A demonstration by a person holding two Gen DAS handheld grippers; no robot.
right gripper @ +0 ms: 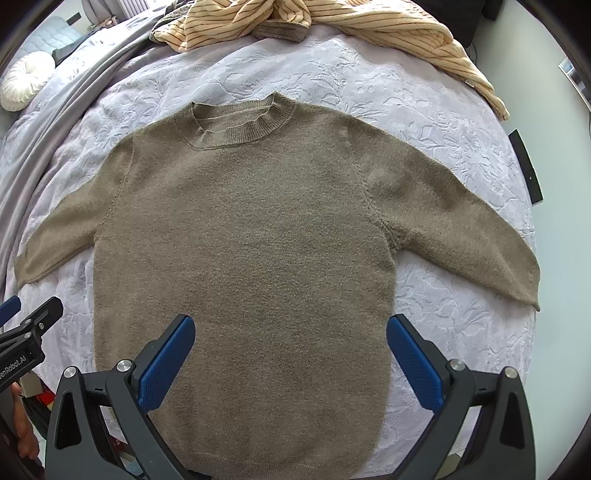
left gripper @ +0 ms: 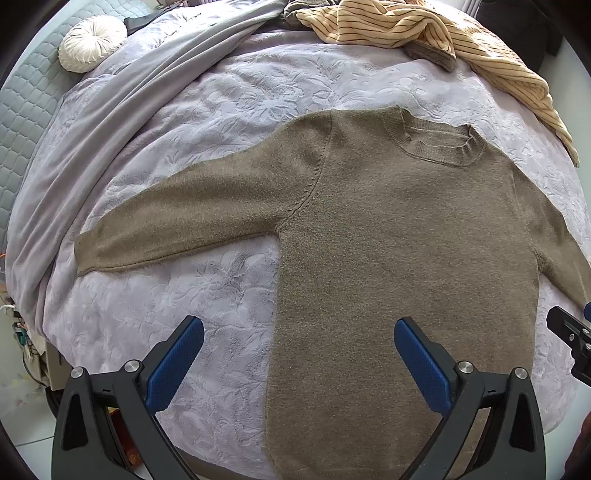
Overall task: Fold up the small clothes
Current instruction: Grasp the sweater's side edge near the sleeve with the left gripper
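The sweater (right gripper: 243, 236) is soft, light knit and will likely drape and sag when lifted; take hold at a sleeve cuff or hem corner; it is plain brown with a ribbed collar, lying flat, sleeves outspread, mid-bed (right gripper: 424, 92); left gripper (left gripper: 299, 354) and right gripper (right gripper: 290, 350) hover wide open, empty.

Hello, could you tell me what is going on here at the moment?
A person holds a two-finger gripper in each hand over a bed. A brown sweater lies flat on the lilac bedspread, front up, both sleeves spread out, not yet folded. The left gripper and the right gripper are both open above its lower part, holding nothing. A striped garment lies crumpled beyond the collar.
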